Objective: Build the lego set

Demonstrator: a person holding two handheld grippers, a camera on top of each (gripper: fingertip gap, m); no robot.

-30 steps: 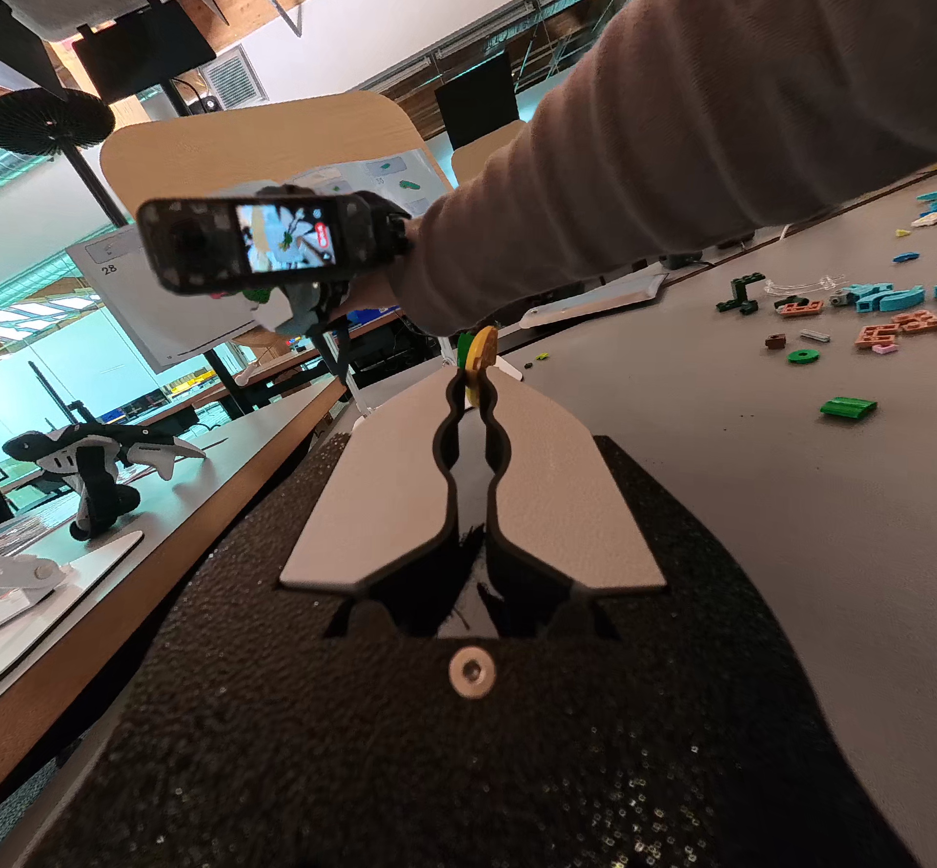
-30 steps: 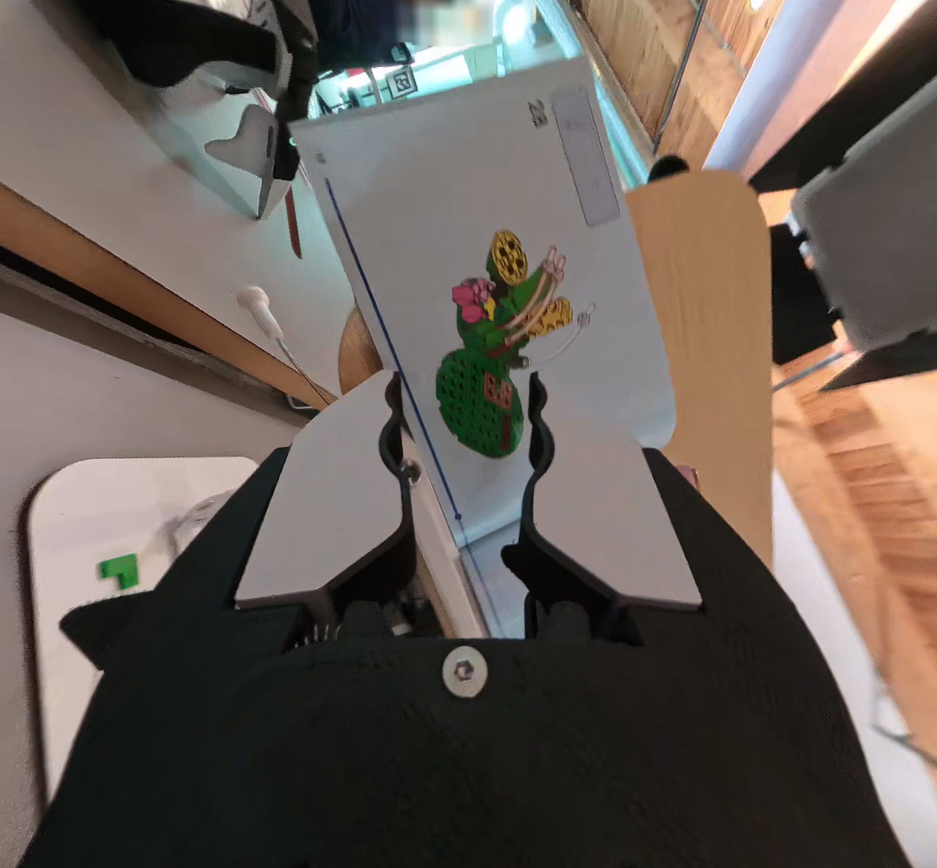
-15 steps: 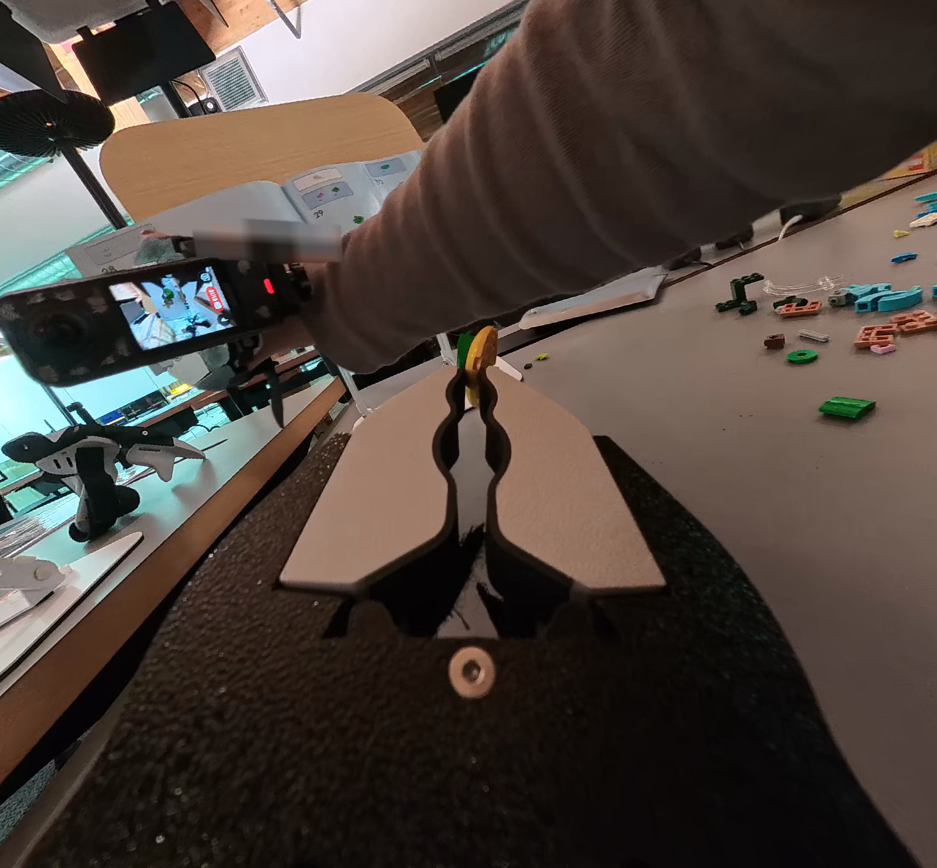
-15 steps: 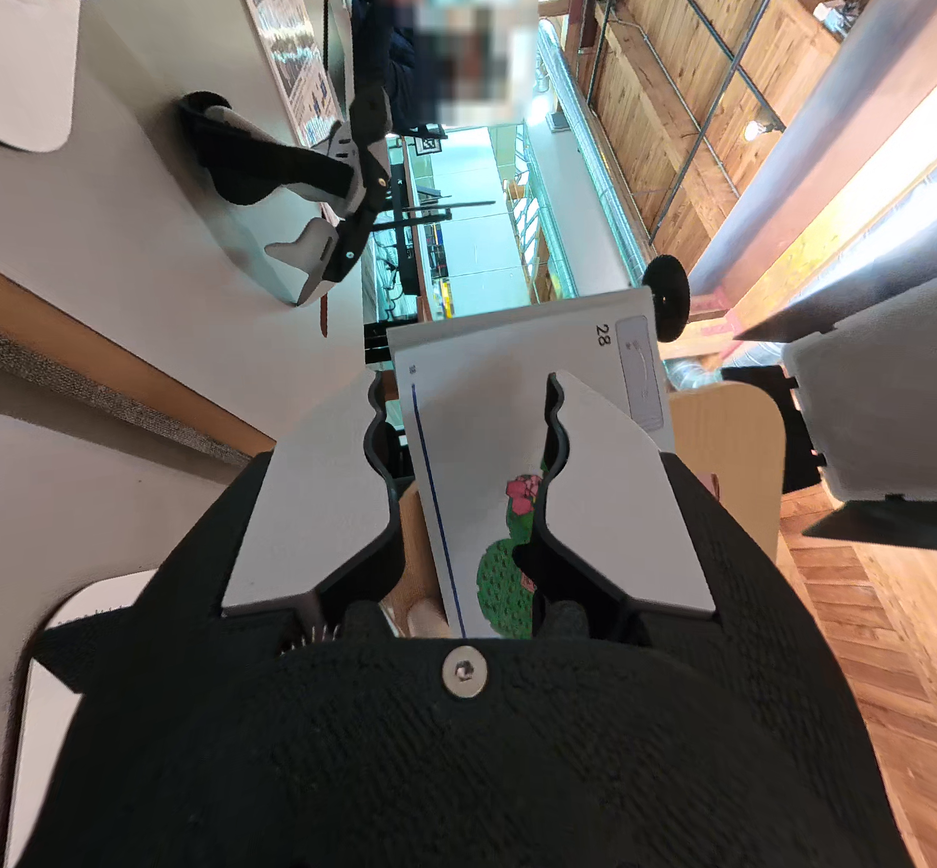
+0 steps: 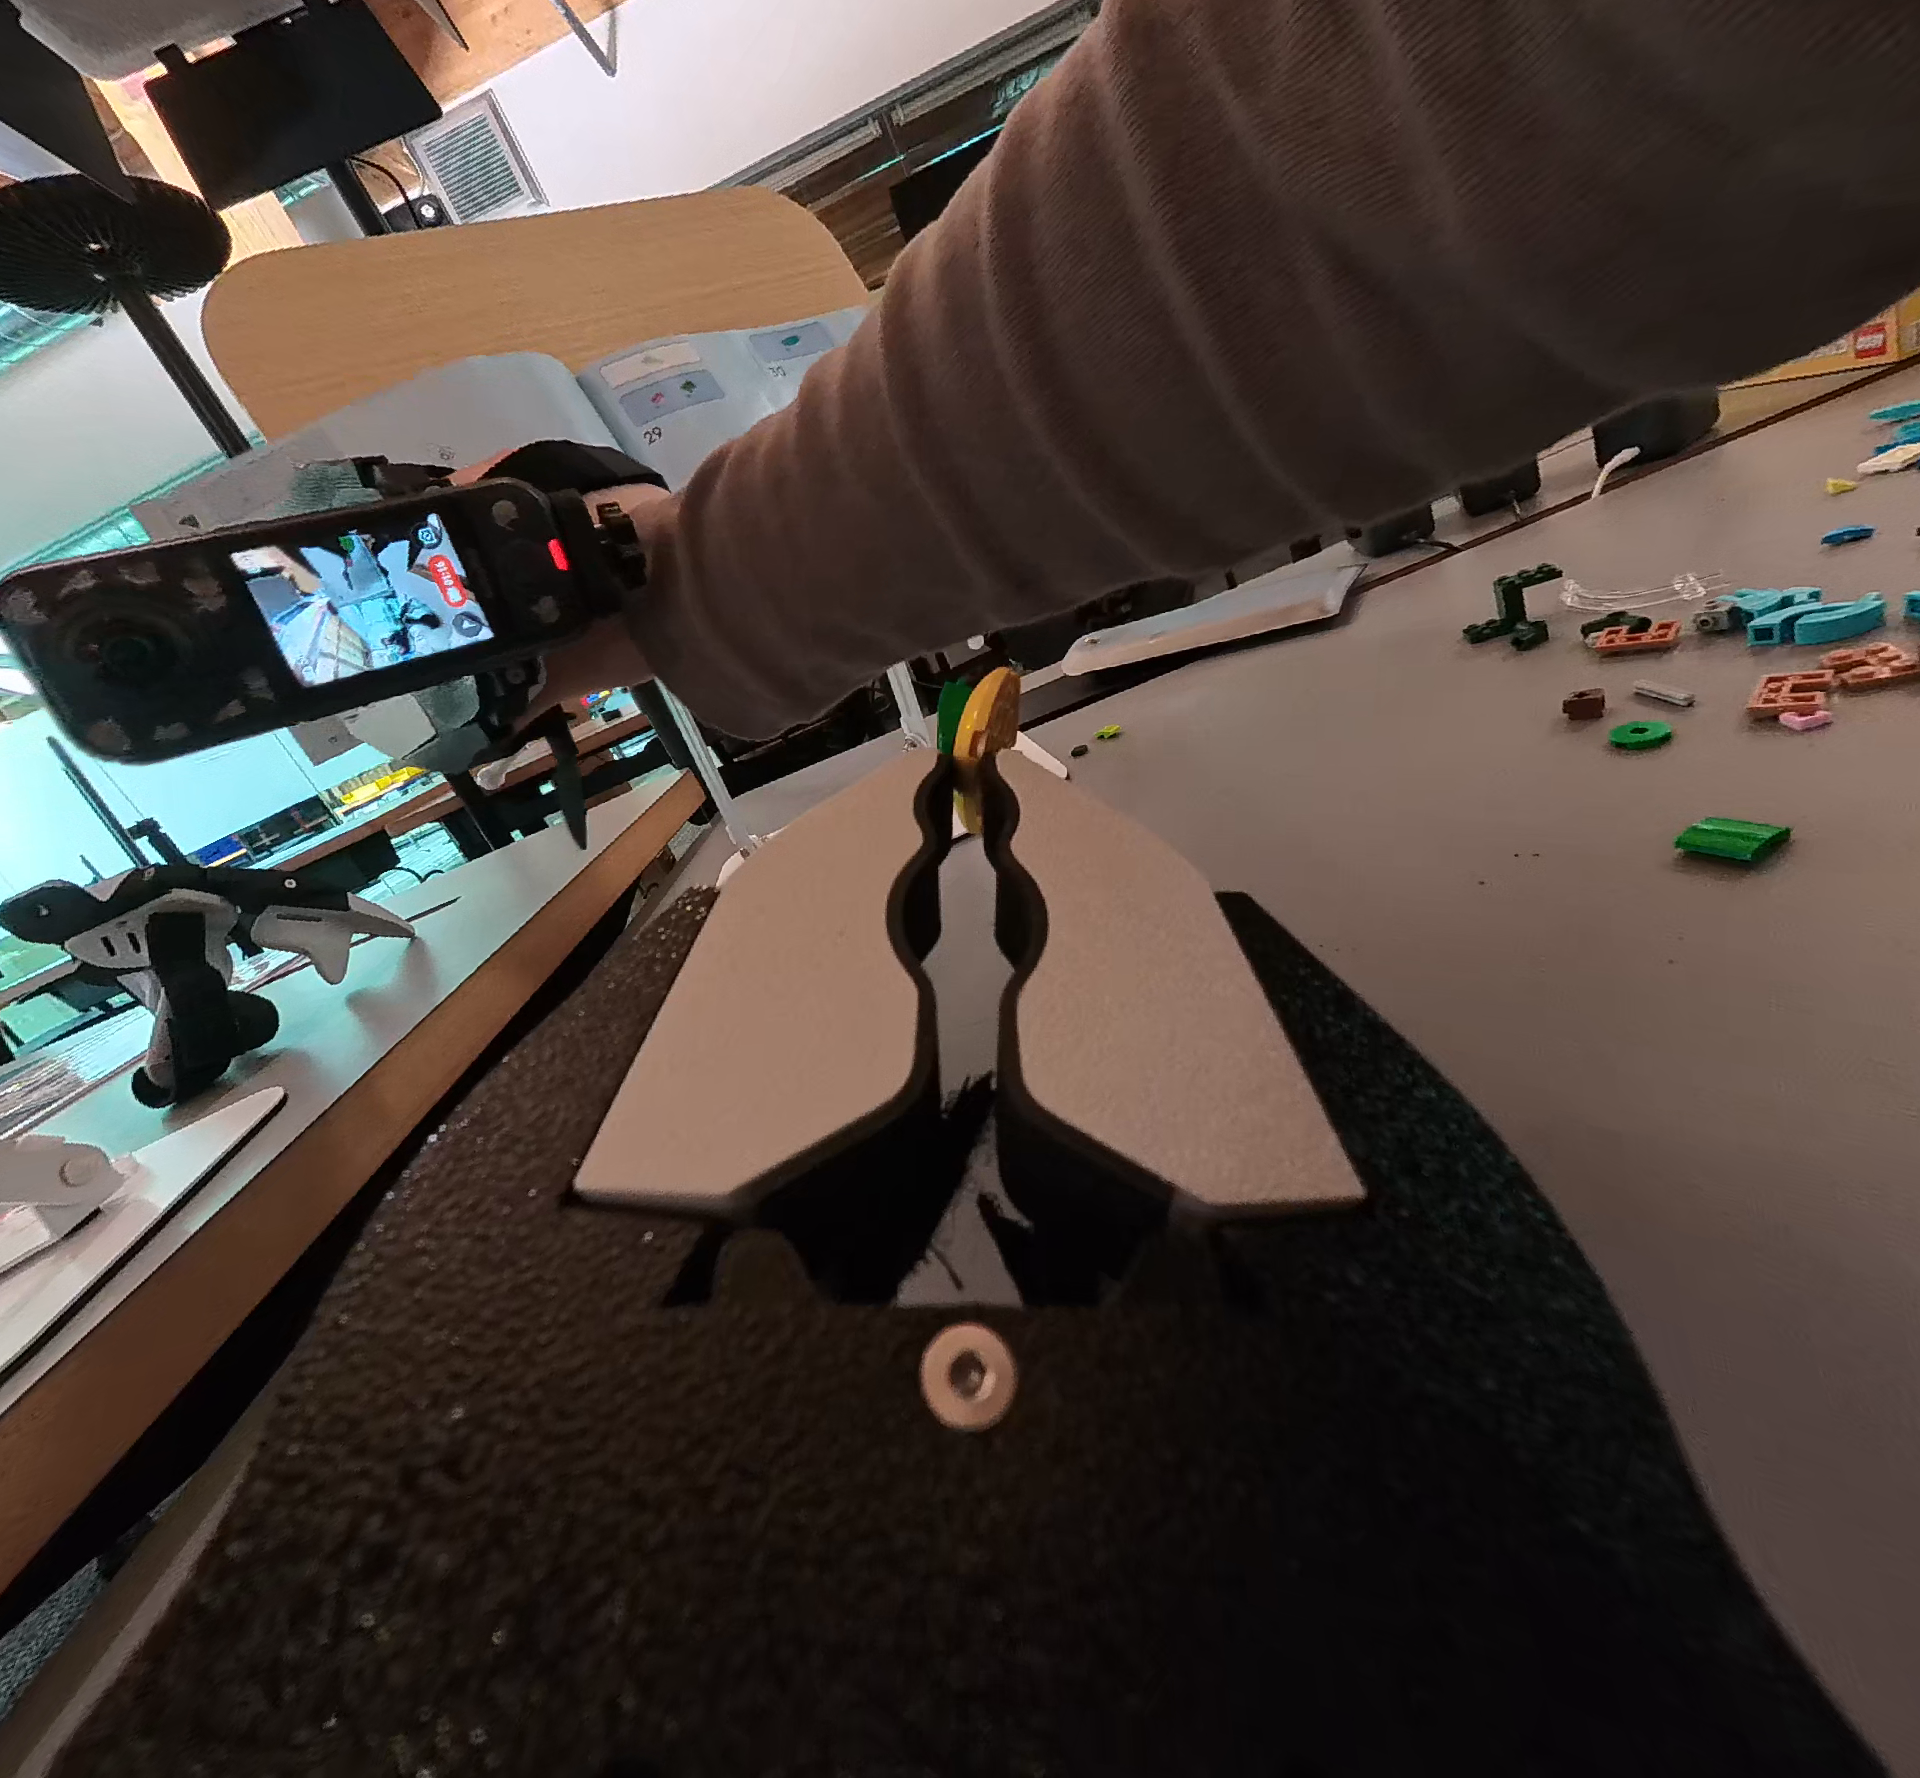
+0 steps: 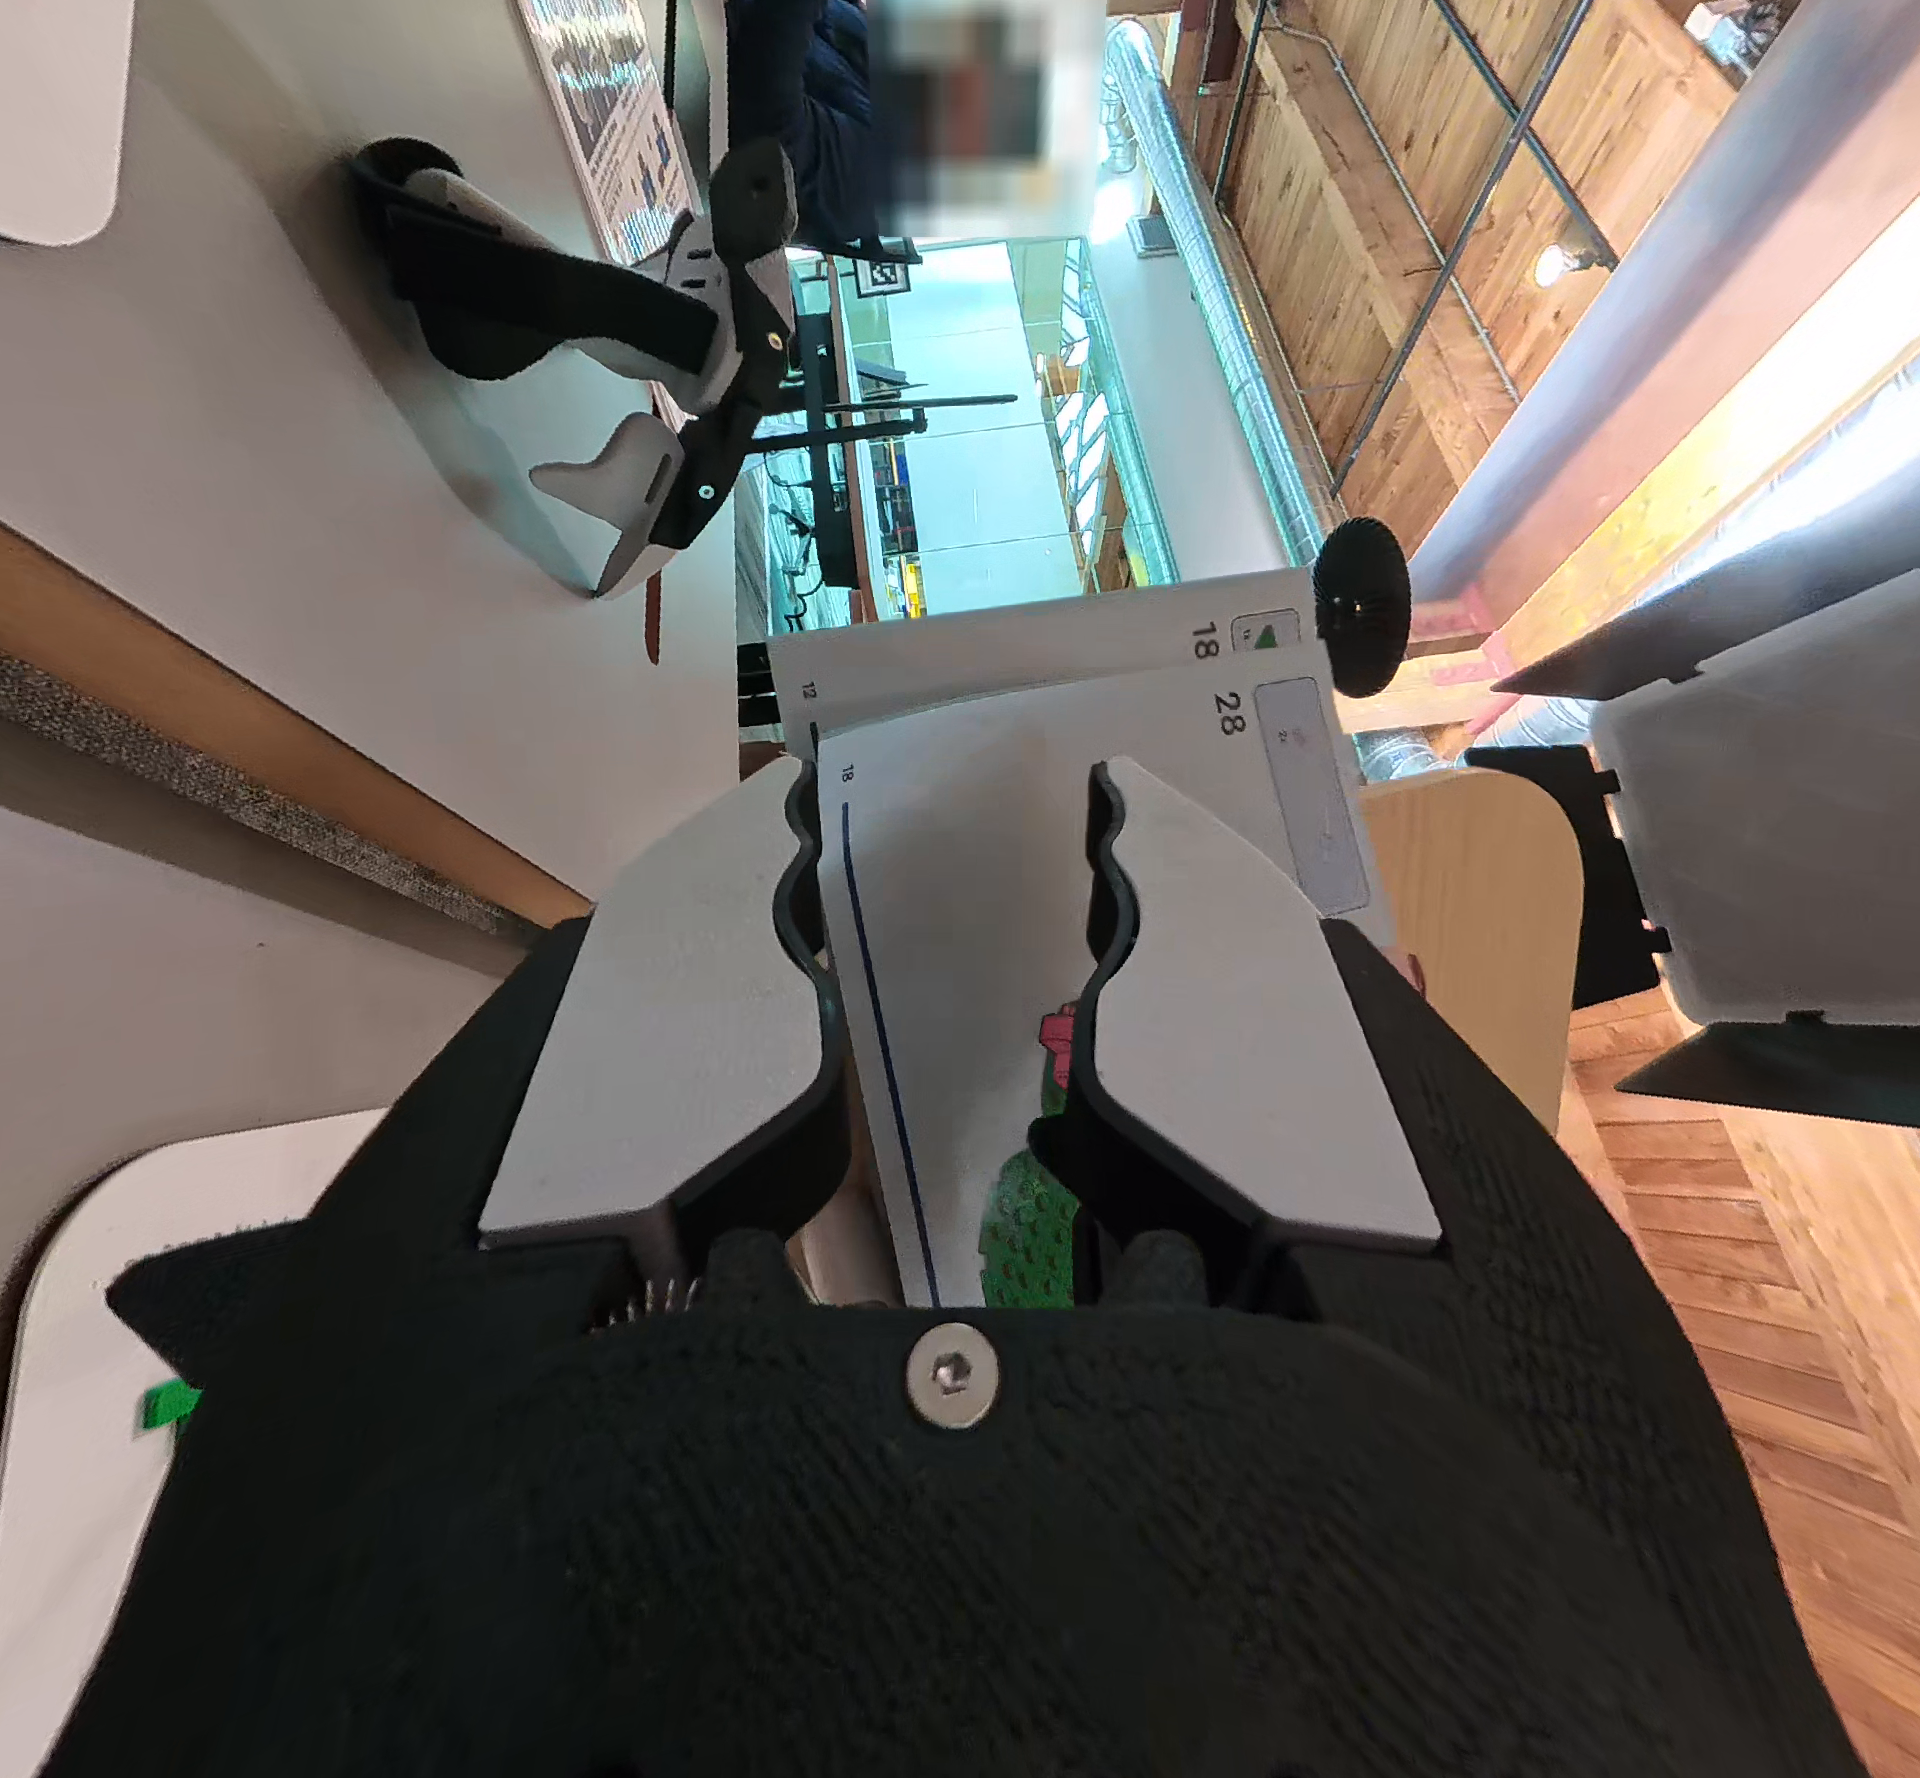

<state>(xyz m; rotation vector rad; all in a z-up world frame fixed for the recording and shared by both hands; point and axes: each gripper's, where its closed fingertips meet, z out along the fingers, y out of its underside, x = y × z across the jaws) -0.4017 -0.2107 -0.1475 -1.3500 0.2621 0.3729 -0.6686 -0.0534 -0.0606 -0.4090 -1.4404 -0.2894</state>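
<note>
My left gripper [image 5: 966, 772] is shut on a small lego piece, a yellow round plate on a green part [image 5: 982, 720], and holds it above the grey table [image 5: 1455, 1001]. My right gripper [image 6: 951, 783] is open, with a page of the instruction booklet [image 6: 977, 876] between its fingers. In the left wrist view the right gripper's camera [image 5: 281, 616] and the person's sleeve [image 5: 1247, 326] reach across to the booklet [image 5: 665, 388], which stands open on a stand.
Loose lego pieces lie at the right of the table: a green plate [image 5: 1733, 840], a green ring [image 5: 1640, 736], salmon pieces [image 5: 1829, 679], teal pieces [image 5: 1808, 616]. A spare gripper on a stand [image 5: 187, 959] sits on the neighbouring table. A white tray [image 6: 62, 1313] is at the left. One gripper's finger ends stand about 30 cm off the other's.
My right gripper has moved up and left along the booklet page and opened wider; another page has come into sight behind. My left gripper has stayed still with its piece.
</note>
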